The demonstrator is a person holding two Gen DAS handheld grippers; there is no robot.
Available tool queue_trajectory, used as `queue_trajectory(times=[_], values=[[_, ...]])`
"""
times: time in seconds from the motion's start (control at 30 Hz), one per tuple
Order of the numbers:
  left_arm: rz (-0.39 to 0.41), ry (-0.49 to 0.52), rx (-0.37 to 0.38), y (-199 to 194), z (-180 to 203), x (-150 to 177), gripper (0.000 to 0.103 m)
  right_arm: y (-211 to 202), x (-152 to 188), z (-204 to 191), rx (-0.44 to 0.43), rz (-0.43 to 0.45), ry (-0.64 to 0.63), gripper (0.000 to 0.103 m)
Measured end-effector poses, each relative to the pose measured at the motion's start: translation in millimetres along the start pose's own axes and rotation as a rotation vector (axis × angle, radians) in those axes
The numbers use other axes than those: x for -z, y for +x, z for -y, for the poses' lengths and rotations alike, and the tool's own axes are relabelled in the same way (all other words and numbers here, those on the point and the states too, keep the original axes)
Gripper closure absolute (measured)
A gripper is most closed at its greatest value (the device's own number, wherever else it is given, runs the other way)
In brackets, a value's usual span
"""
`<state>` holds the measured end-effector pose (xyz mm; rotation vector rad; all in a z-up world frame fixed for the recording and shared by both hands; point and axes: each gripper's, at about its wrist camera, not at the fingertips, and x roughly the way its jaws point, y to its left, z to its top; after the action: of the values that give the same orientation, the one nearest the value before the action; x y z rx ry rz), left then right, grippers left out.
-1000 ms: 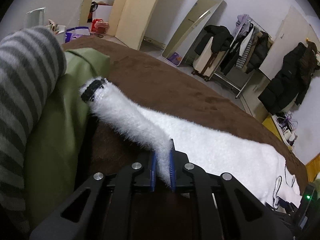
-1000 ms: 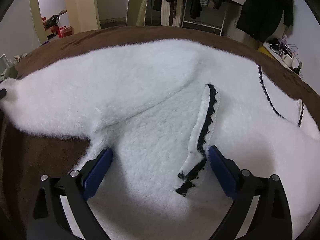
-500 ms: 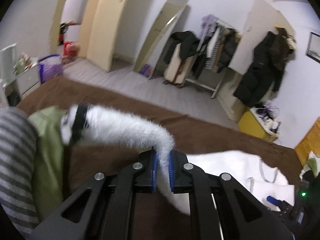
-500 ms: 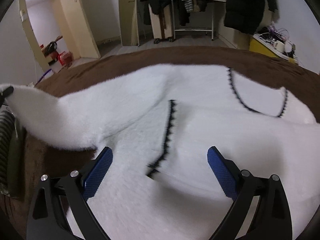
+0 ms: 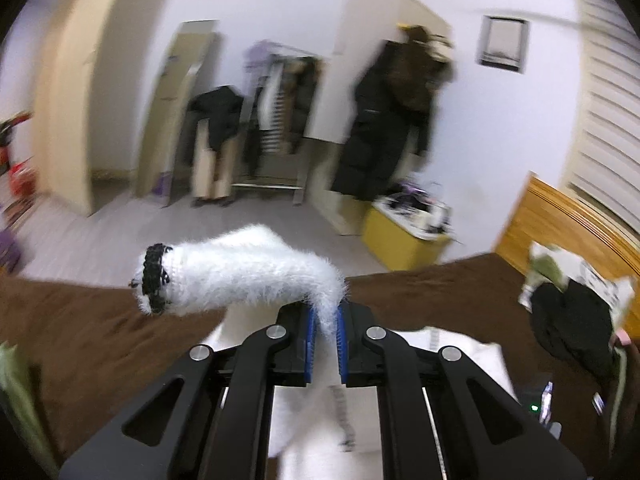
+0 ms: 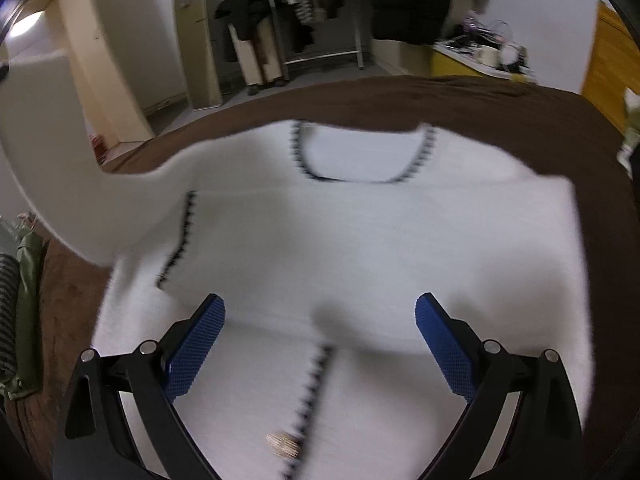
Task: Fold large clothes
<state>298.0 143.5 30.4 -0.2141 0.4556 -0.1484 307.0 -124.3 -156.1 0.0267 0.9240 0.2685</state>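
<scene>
A white fluffy cardigan [image 6: 360, 240] with black trim lies spread on the brown bed cover [image 6: 520, 120]. In the left wrist view my left gripper [image 5: 325, 322] is shut on the cardigan's sleeve [image 5: 240, 272]. The sleeve is lifted off the bed and its black cuff [image 5: 154, 280] sticks out to the left. In the right wrist view the raised sleeve [image 6: 60, 152] arcs up at the left. My right gripper [image 6: 320, 332] hovers open over the cardigan's front, with nothing between its blue pads [image 6: 196, 344].
A green garment [image 6: 28, 280] and a striped one [image 6: 8, 312] lie at the bed's left edge. Dark clothes [image 5: 572, 320] sit by the wooden headboard [image 5: 560, 216]. Beyond the bed are a clothes rack [image 5: 276, 120], a leaning mirror [image 5: 176, 112] and a yellow box [image 5: 400, 236].
The left gripper rose and swung right, carrying the sleeve up off the bed. The right gripper moved right across the cardigan front, staying open.
</scene>
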Motion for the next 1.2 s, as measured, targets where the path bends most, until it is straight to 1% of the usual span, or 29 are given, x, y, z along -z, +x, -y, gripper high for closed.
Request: queue_trajectory(times=[0.1, 0.17, 0.2, 0.27, 0.33, 0.4, 0.43, 0.5, 0.57, 0.63, 0.73, 0.83, 0.97, 1.03, 1.07, 1.1, 1.13, 1.2], values=[[-0.024, 0.085, 0.069, 12.6, 42.7, 6.7, 0.092, -13.3, 9.8, 23.8, 0.028, 0.005, 0.029, 0.008], [-0.057, 0.147, 0.120, 26.9, 77.7, 18.9, 0.092, -23.7, 17.8, 42.6, 0.050, 0.009, 0.056, 0.008], [-0.068, 0.162, 0.135, 31.5, 87.1, 24.4, 0.092, -28.8, 22.8, 51.8, 0.060, 0.011, 0.070, 0.008], [-0.097, 0.208, 0.175, 44.5, 114.3, 44.3, 0.092, -35.5, 32.1, 67.7, 0.077, 0.009, 0.095, 0.008], [-0.123, 0.251, 0.195, 54.9, 133.4, 64.8, 0.092, -39.5, 40.6, 82.1, 0.086, 0.002, 0.120, 0.008], [-0.166, 0.266, 0.227, 68.5, 148.3, 91.4, 0.092, -42.4, 50.5, 96.3, 0.106, -0.003, 0.133, 0.008], [-0.182, 0.277, 0.233, 74.0, 153.3, 100.6, 0.092, -43.2, 54.4, 101.1, 0.116, -0.006, 0.135, 0.008], [-0.236, 0.301, 0.243, 88.3, 163.3, 129.3, 0.092, -42.6, 60.1, 111.3, 0.128, -0.014, 0.146, 0.008], [-0.308, 0.321, 0.245, 105.4, 168.6, 165.1, 0.092, -41.1, 70.3, 121.4, 0.135, -0.026, 0.161, 0.008], [-0.369, 0.332, 0.243, 118.0, 170.9, 191.5, 0.092, -36.3, 78.5, 127.8, 0.136, -0.044, 0.170, 0.008], [-0.423, 0.324, 0.247, 126.6, 169.2, 218.7, 0.092, -27.8, 87.4, 131.1, 0.134, -0.064, 0.173, 0.008], [-0.447, 0.303, 0.246, 132.7, 164.2, 232.0, 0.091, -22.8, 88.1, 128.5, 0.134, -0.068, 0.163, 0.008], [-0.474, 0.292, 0.255, 138.1, 163.1, 237.4, 0.089, -17.1, 84.9, 124.8, 0.141, -0.076, 0.143, 0.008], [-0.488, 0.268, 0.263, 136.4, 161.7, 234.9, 0.080, -17.0, 82.9, 124.3, 0.129, -0.079, 0.148, 0.008], [-0.497, 0.252, 0.271, 134.3, 160.9, 232.6, 0.058, -18.3, 81.4, 123.9, 0.119, -0.077, 0.153, 0.008], [-0.498, 0.243, 0.272, 130.9, 160.1, 229.8, 0.040, -20.9, 78.3, 121.9, 0.100, -0.073, 0.155, 0.008], [-0.483, 0.248, 0.265, 123.5, 158.9, 224.9, 0.037, -23.8, 75.4, 118.4, 0.087, -0.068, 0.150, 0.008], [-0.476, 0.280, 0.252, 110.1, 154.5, 218.3, 0.035, -30.9, 67.0, 107.7, 0.066, -0.055, 0.115, 0.008]])
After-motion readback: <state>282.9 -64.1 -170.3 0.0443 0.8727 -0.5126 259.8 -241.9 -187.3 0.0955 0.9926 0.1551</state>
